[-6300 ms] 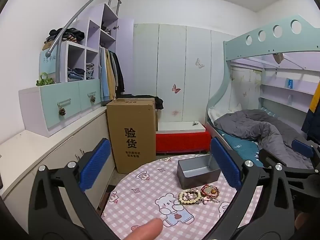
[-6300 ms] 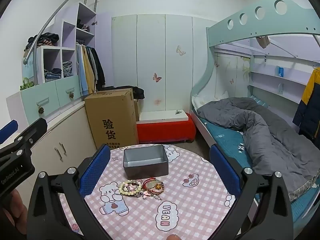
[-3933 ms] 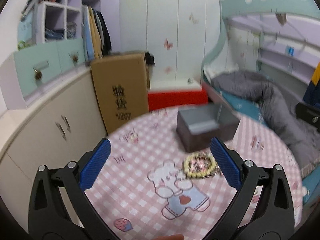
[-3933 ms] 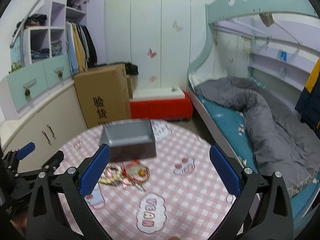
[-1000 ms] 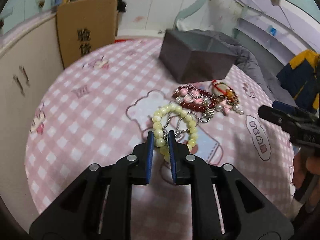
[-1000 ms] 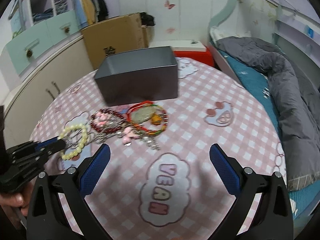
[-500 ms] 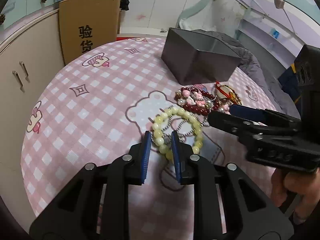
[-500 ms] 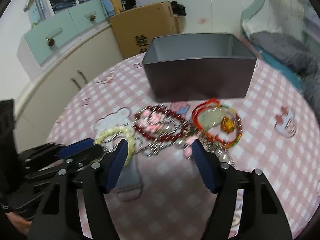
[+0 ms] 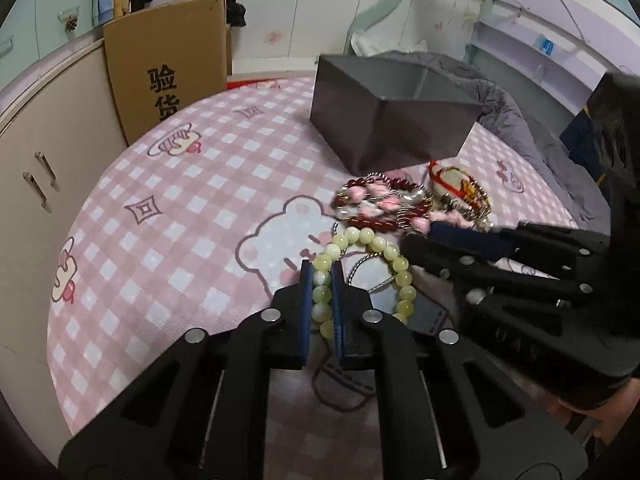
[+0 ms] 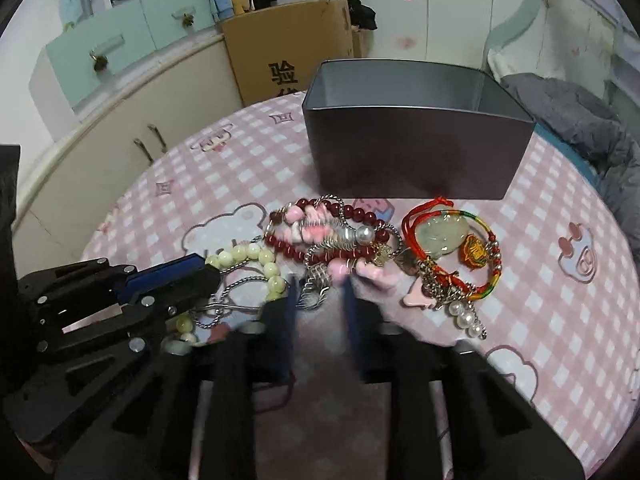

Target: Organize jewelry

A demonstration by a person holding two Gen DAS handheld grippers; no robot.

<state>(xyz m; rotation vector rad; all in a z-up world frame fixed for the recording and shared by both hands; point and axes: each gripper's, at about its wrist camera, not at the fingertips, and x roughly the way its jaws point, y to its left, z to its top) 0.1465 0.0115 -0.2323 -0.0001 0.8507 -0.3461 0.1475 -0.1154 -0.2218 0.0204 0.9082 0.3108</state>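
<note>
Both tools are matte black plastic with angular arms cut through by triangular openings, and round silver screw heads dot the joints. The left gripper point(image 9: 321, 280) fills the lower middle of its view, its fingers point(image 9: 306, 284) lined with blue ribbed pads. The right gripper point(image 10: 320, 292) looks blurred at lower centre, with the same dark blue pads.

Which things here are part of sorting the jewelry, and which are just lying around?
Job:
yellow bead bracelet
dark red bead bracelet
red cord bracelet
grey tin box

Lying about:
cardboard box
grey duvet
</note>
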